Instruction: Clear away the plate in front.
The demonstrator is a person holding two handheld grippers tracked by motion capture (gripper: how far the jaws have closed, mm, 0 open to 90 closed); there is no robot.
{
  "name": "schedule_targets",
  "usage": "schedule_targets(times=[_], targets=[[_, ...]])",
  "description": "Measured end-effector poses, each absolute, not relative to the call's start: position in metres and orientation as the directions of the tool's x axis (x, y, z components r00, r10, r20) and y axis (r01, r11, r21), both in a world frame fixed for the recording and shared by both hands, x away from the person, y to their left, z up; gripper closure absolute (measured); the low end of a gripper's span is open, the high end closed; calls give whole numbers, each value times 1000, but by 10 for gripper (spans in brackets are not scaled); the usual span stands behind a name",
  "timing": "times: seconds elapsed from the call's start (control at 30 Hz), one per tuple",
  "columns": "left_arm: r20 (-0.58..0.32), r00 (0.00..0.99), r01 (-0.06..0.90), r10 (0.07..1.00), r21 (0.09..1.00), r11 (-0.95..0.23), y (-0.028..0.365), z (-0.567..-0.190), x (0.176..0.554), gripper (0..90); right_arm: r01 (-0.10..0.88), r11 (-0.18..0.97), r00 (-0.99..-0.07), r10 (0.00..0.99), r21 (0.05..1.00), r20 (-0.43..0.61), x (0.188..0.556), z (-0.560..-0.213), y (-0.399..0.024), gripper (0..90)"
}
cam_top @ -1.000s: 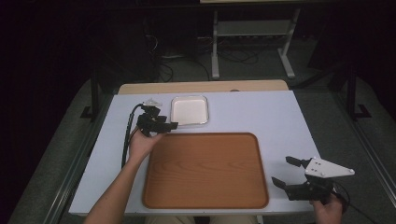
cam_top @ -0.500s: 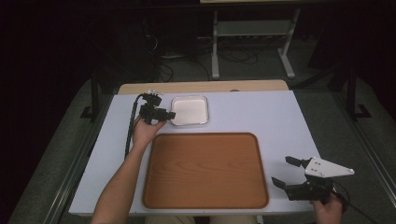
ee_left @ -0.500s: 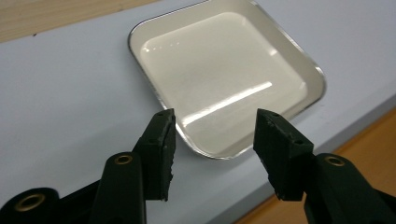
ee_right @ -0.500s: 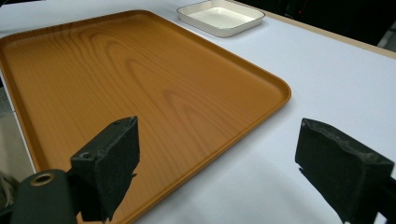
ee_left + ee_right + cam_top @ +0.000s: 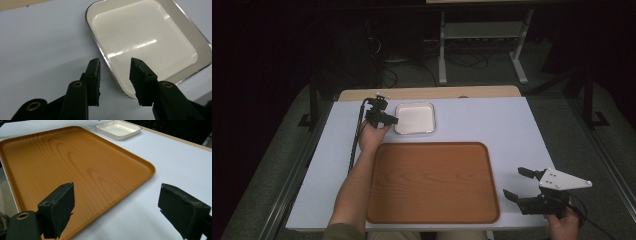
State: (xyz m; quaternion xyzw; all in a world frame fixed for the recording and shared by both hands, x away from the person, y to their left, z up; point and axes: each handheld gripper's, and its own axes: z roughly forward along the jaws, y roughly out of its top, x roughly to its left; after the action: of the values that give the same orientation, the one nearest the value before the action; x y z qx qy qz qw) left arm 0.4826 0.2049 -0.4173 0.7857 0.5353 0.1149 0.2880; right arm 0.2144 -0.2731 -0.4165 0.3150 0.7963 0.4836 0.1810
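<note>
- Right now you are bringing the left tool (image 5: 391, 120) up to the near left edge of the white dish (image 5: 414, 118), which is sitting on the table (image 5: 492, 120) just beyond the far left corner of the wooden tray (image 5: 432, 182).
- In the left gripper view the left tool (image 5: 114, 75) is straddling the rim of the white dish (image 5: 150, 37): one jaw is standing over the bare table outside it, the other over the dish's inside. The jaws have just been closing, yet they are not pressing on the rim, so nothing is gripped.
- The rim is running away between the jaws, so the closing line is crossing it squarely.
- Your left hand is much the nearer one; the right tool (image 5: 518, 182) is resting well apart, beside the tray's near right corner, its jaws spread wide and holding nothing.
- The dish is lying empty, and so is the tray.
</note>
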Motion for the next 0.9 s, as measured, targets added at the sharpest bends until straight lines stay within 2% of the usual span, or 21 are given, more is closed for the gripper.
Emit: schedule_targets(times=[0.1, 0.4, 0.53, 0.9], targets=[[-152, 383, 793, 911, 560, -239, 206, -423, 485, 647, 325, 335, -737, 676, 884, 15, 214, -416, -273, 130], [-176, 354, 813, 919, 543, -209, 205, -434, 491, 696, 322, 335, -737, 676, 886, 12, 214, -416, -274, 130], [-234, 323, 834, 917, 529, -159, 207, -438, 493, 770, 322, 335, -737, 676, 886, 13, 214, -416, -274, 130], [-286, 277, 854, 917, 511, -98, 207, -446, 496, 789, 320, 337, -739, 673, 885, 11, 214, -416, -273, 130]])
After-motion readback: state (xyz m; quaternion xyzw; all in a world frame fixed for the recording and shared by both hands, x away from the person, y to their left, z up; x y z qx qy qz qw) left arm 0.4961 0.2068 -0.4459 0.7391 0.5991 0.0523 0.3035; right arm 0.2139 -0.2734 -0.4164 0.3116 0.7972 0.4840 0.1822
